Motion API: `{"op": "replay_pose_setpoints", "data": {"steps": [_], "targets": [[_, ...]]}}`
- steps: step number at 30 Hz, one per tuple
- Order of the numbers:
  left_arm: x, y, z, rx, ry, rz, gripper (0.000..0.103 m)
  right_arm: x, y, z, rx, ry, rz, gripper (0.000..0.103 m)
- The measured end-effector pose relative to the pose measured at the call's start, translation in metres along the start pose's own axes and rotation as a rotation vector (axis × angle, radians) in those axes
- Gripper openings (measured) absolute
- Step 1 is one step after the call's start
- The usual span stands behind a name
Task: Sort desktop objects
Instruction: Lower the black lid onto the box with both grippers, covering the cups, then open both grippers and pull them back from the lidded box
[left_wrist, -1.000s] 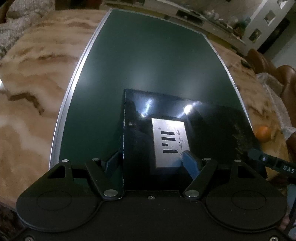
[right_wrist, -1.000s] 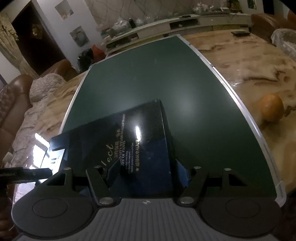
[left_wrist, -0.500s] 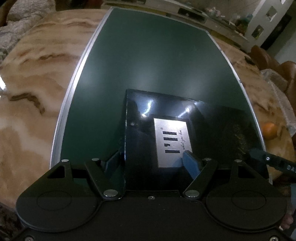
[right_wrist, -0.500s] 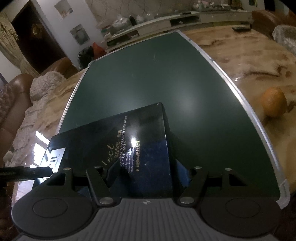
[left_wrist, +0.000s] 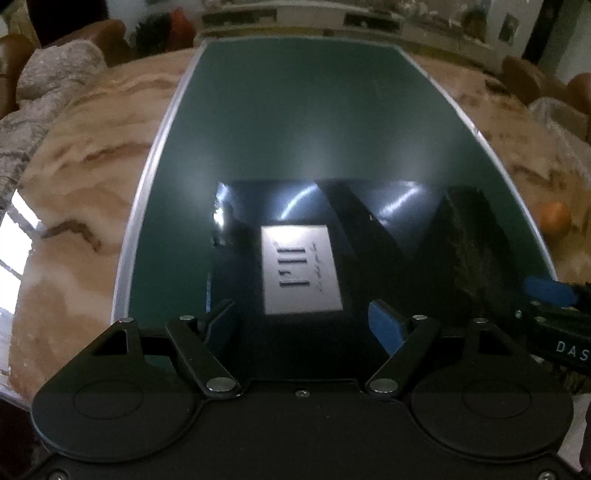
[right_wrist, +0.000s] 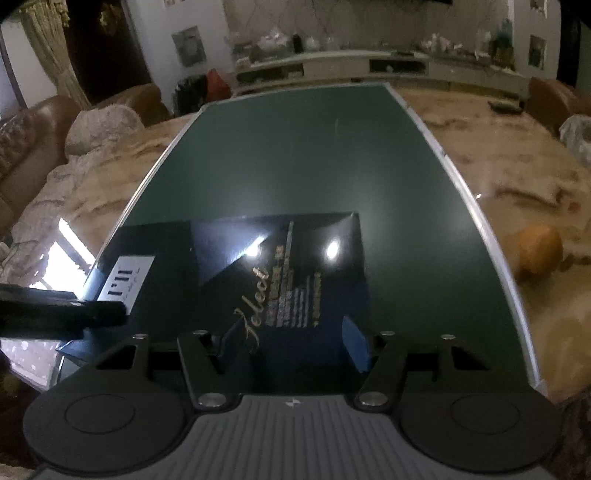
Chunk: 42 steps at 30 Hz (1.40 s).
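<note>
A glossy black flat box (left_wrist: 332, 236) with a silver label (left_wrist: 299, 269) lies on the near end of a dark green mat (left_wrist: 303, 122). My left gripper (left_wrist: 303, 325) straddles the box's near left part, blue pads on either side of it, jaws wide. In the right wrist view the same box (right_wrist: 258, 273) shows gold lettering. My right gripper (right_wrist: 291, 347) straddles its near right part, jaws wide too. Each gripper's finger shows at the edge of the other's view. Whether the pads press the box is unclear.
The mat lies on a marbled tan table (left_wrist: 81, 177). An orange (right_wrist: 535, 254) sits on the table just right of the mat and also shows in the left wrist view (left_wrist: 554, 218). Sofas and a low cabinet stand beyond the table.
Both views have swung and lifted so the box now lies squarer to the mat. The box sits a little further onto the mat. Both grippers still straddle it.
</note>
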<state>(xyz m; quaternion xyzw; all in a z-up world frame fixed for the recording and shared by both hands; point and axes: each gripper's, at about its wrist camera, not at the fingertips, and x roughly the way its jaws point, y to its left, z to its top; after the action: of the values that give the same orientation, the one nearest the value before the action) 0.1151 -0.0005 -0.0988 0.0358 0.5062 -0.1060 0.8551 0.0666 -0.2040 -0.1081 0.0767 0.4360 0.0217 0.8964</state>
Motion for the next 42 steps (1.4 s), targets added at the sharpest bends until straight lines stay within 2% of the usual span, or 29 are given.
{"op": "replay_pose_setpoints", "data": {"steps": [2,6,10,16,18,20,24,29,34,40,42], "targets": [[0.007,-0.002,-0.003,0.016,0.013,0.029,0.079,0.005,0.002,-0.003,-0.014,0.014,-0.014,0.063],[0.013,0.001,-0.007,0.004,0.036,0.028,0.079,0.007,0.002,-0.006,-0.014,0.025,-0.019,0.063],[0.008,0.005,-0.011,-0.021,0.043,0.029,0.085,0.002,0.001,-0.008,0.007,0.026,-0.009,0.067],[-0.014,0.007,-0.022,-0.056,0.025,0.058,0.095,-0.019,0.008,-0.011,0.003,0.015,-0.018,0.080],[-0.026,0.006,-0.027,-0.058,0.009,0.084,0.098,-0.028,0.013,-0.012,0.000,0.014,-0.025,0.097],[-0.037,0.003,-0.032,-0.054,-0.003,0.105,0.100,-0.039,0.019,-0.015,-0.008,-0.002,-0.046,0.103],[-0.061,0.002,-0.044,-0.072,-0.021,0.107,0.101,-0.058,0.032,-0.021,-0.022,-0.001,-0.084,0.103],[-0.085,-0.001,-0.070,-0.063,-0.022,0.117,0.101,-0.079,0.041,-0.032,0.006,0.031,-0.098,0.103],[-0.110,-0.003,-0.091,-0.048,-0.037,0.131,0.102,-0.108,0.047,-0.048,0.046,0.019,-0.102,0.103],[-0.132,-0.010,-0.109,-0.044,-0.048,0.095,0.102,-0.133,0.057,-0.064,0.019,0.012,-0.167,0.103],[-0.137,-0.012,-0.113,-0.037,-0.053,0.104,0.103,-0.140,0.059,-0.067,0.026,0.014,-0.176,0.103]]}}
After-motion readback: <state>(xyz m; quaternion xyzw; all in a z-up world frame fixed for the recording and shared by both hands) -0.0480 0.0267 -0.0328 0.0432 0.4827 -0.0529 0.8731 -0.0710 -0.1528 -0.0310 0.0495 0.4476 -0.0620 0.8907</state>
